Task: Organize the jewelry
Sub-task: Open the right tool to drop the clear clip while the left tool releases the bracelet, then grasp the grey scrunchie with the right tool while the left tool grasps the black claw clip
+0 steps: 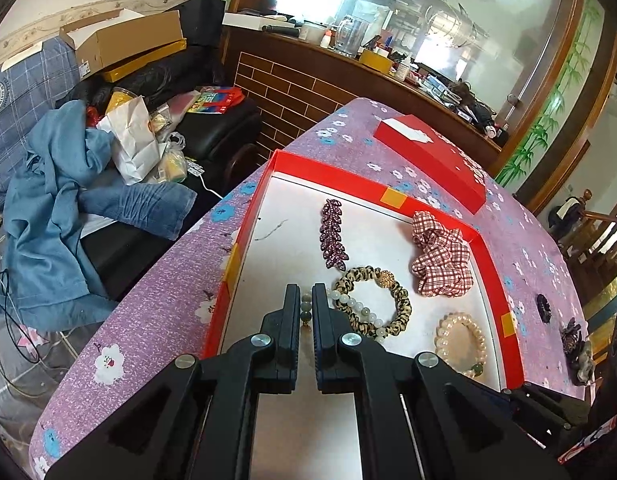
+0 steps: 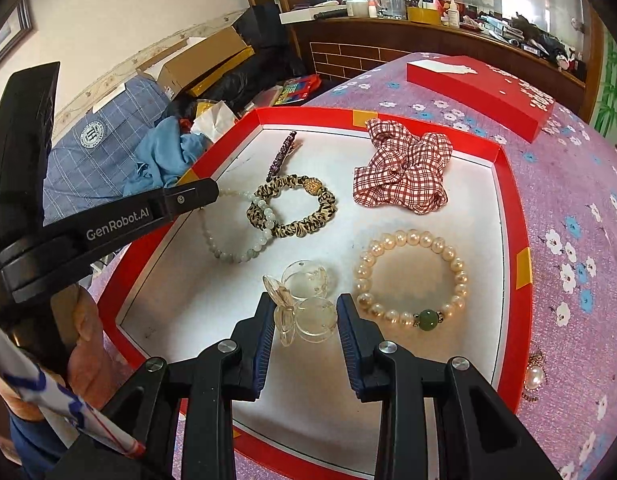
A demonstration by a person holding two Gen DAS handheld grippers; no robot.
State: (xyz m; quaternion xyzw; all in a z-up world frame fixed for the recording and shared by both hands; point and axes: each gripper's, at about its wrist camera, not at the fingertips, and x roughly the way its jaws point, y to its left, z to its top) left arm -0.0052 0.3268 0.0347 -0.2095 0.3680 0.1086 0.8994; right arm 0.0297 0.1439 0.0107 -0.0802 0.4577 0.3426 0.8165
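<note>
While hovering low over the red tray (image 2: 512,216) on the desk, right gripper (image 2: 304,320) with jaws apart straddling a clear acrylic hair clip (image 2: 304,300), long axis running near-to-far between them. Left gripper (image 1: 306,304) farther left, jaws clamped on a jade bead bracelet (image 2: 236,236) overlapping the leopard scrunchie (image 2: 296,208).
</note>
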